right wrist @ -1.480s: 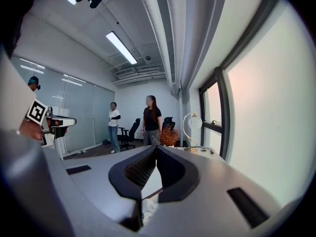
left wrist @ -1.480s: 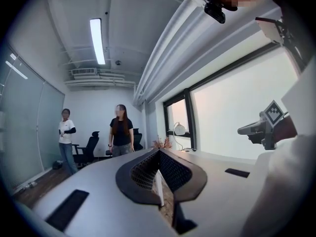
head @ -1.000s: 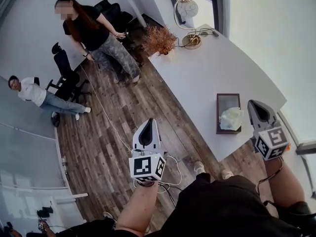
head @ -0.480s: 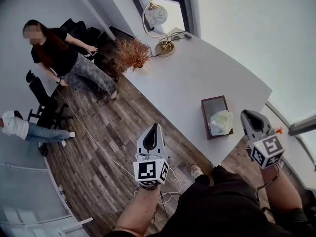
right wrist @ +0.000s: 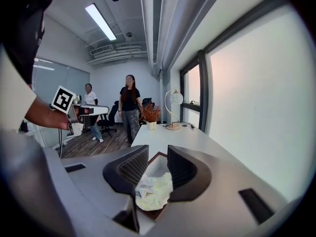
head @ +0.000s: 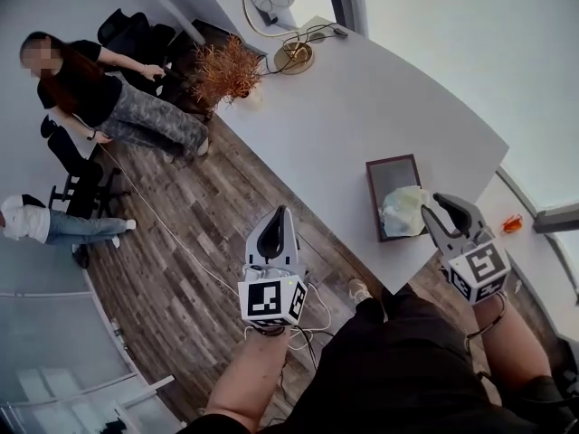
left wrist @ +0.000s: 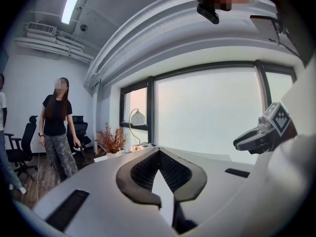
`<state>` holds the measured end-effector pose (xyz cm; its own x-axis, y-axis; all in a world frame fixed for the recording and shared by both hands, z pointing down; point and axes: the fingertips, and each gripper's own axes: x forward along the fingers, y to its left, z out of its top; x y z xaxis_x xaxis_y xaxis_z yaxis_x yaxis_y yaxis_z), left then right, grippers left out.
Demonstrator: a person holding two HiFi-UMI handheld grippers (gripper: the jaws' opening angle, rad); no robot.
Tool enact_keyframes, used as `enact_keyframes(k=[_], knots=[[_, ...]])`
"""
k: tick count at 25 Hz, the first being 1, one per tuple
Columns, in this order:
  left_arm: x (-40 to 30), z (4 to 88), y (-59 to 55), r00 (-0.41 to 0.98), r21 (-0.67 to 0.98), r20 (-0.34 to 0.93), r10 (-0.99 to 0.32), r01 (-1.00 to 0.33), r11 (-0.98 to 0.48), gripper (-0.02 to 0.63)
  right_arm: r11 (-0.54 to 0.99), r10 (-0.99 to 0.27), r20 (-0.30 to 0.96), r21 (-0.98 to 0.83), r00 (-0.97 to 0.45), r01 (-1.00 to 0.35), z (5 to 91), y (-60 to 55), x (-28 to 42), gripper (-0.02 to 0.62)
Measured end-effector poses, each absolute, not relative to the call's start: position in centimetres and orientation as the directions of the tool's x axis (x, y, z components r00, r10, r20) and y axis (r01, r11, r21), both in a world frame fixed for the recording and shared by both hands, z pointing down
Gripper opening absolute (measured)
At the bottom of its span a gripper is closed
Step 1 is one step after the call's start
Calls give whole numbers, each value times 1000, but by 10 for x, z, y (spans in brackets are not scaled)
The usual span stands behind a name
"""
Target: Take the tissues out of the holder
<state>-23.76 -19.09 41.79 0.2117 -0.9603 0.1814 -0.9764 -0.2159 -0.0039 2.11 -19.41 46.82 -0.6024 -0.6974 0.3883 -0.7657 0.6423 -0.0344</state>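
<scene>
- Far L, head view: a seated person (head: 27,222) in a white top and a standing person (head: 86,93) in a black top. Both are on the wood floor (head: 208,224), well apart from you.
- You hold the L hand-held gripper (head: 280,217) over the floor, off the L side of the desk (head: 362,107). In the L gripper view its jaws are together w/ nothing between them.
- At the desk's far corner stands a dried plant (head: 224,69). Just R of it, on the desk's far end, is a lamp (head: 296,58) w/ a round gold base.
- The desk top is white. Its only other load is at the near end.
- There the holder (head: 372,197), a dark-framed rectangular box, lies flat on the desk near the edge closest to you.
- The tissues (head: 403,211), a crumpled white-to-pale-yellow wad, sit in the holder's near half and bulge over its R rim.
- You hold the R hand-held gripper (head: 443,213) at the desk's near edge, just R of the holder, aimed at the tissues.
- Its jaws have just been opening and now stand apart. In the R gripper view the tissues show in the gap, but the pads do not press on them.
- Far R: a small orange item (head: 512,223), too small to ID.
</scene>
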Motion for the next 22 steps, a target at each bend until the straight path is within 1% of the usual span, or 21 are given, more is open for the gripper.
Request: enact_keyframes(k=[2, 4, 10, 13, 17, 20, 22], knots=[[-237, 428, -193, 206, 3, 197, -958, -978, -210, 5, 650, -685, 398, -44, -610, -759, 479, -196, 20, 98], [-237, 438, -194, 200, 6, 211, -957, -979, -204, 5, 665, -665, 417, -46, -620, -745, 492, -198, 17, 126], [-239, 463, -195, 183, 14, 252, -950, -983, -185, 5, 715, -597, 489, -38, -637, -699, 524, -199, 1, 281], [-242, 476, -197, 179, 15, 273, -945, -983, -182, 5, 721, -580, 514, -37, -632, -692, 540, -202, -2, 331], [-243, 496, -193, 182, 17, 304, -935, -982, -186, 5, 725, -542, 565, -60, -621, -687, 567, -201, -6, 373], [-243, 510, -188, 186, 25, 334, -924, -982, -188, 5, 728, -518, 611, -52, -598, -684, 582, -198, -10, 373], [-243, 517, -189, 181, 32, 348, -920, -983, -182, 5, 727, -527, 619, -27, -583, -686, 586, -202, -10, 373]])
